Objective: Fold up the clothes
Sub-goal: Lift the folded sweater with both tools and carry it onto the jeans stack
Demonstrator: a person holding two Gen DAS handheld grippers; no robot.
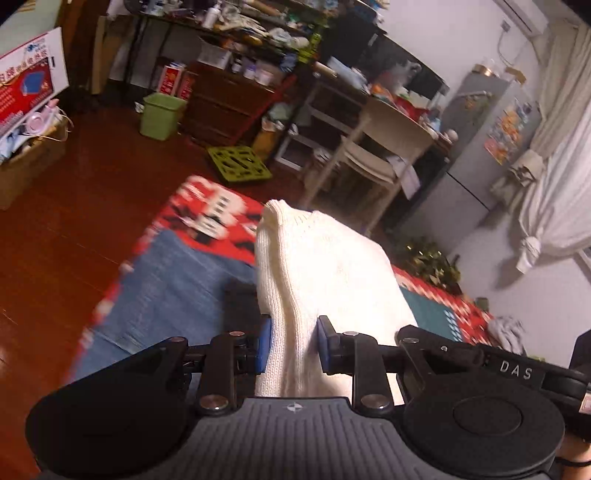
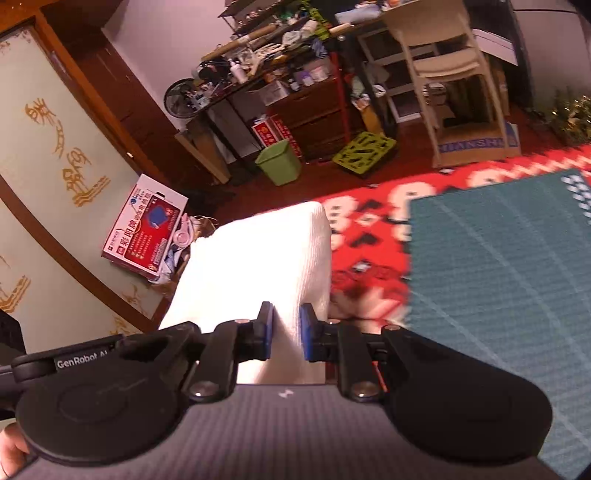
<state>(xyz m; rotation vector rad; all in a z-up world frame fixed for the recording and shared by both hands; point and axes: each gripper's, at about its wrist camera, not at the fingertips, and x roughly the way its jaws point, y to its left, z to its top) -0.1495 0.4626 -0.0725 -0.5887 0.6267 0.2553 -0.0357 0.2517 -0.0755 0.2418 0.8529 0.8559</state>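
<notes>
White ribbed knit garment [image 1: 325,266] hangs lifted above the blue denim cloth [image 1: 177,280], one edge pinched between each gripper's blue pads. Left gripper [image 1: 294,343] and right gripper [image 2: 286,338] are both clamped on it. Thick knit could slip free if they pull apart. Count: one garment, two grippers.

dark red wood floor [image 1: 92,206], red patterned rug [image 2: 369,236] with teal mat [image 2: 498,277] on it. cluttered shelves [image 1: 229,33] along wall, green bin [image 1: 160,116], white chair [image 2: 443,70], grey fridge [image 1: 476,147], white curtain [image 1: 561,192] at right.
</notes>
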